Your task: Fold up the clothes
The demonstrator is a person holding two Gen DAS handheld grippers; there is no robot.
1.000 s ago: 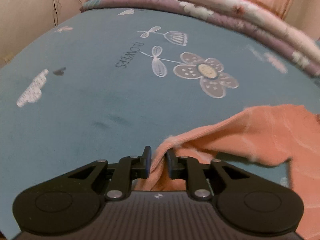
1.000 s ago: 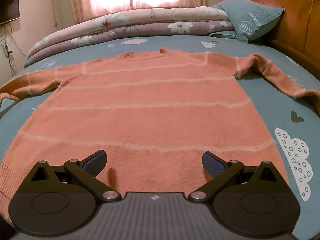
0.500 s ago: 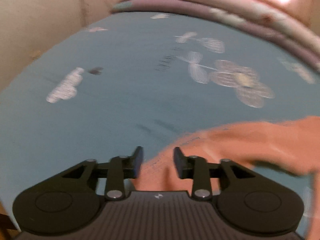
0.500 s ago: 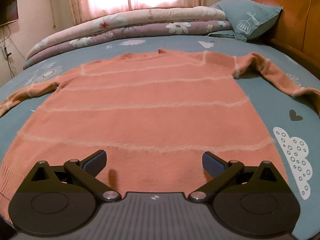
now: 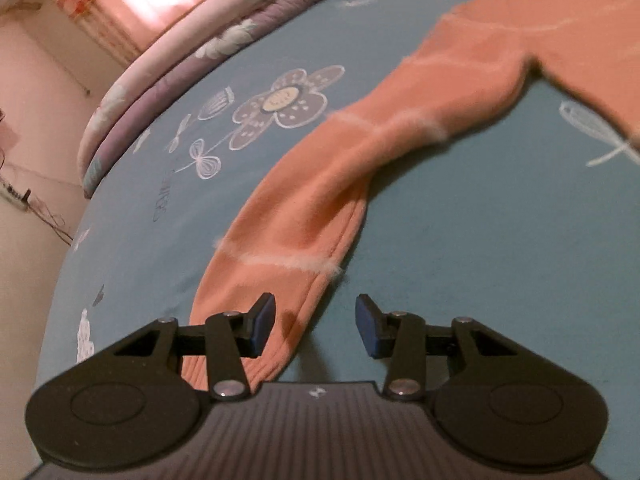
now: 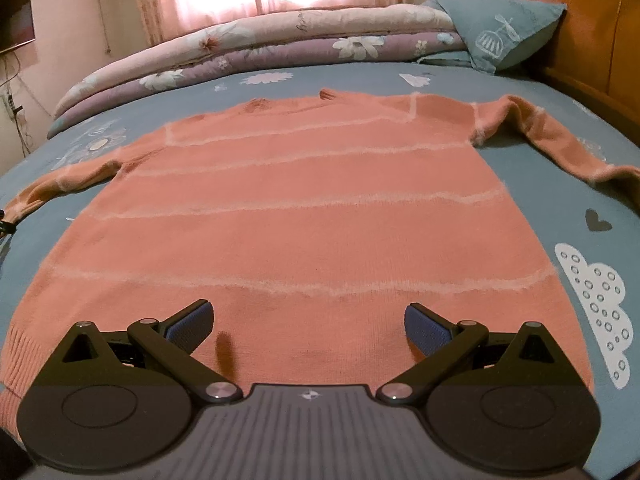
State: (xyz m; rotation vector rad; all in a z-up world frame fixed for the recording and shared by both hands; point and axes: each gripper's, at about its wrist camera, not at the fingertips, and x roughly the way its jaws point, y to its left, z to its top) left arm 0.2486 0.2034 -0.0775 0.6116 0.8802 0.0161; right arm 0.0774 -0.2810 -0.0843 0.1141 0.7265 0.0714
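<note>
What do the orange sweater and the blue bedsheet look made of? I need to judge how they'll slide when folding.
Orange sweater: a soft knit, probably wool or acrylic; ribbed hem, fuzzy pale stripes, matte surface. Blue bedsheet: a smooth, thin woven fabric, likely cotton or polyester; flat printed clouds and flowers, no pile.

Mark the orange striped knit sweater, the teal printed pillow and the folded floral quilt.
orange striped knit sweater (image 6: 304,220): right wrist view, middle of its body.
teal printed pillow (image 6: 504,28): right wrist view, its front face.
folded floral quilt (image 6: 280,36): right wrist view, upper pink layer.
</note>
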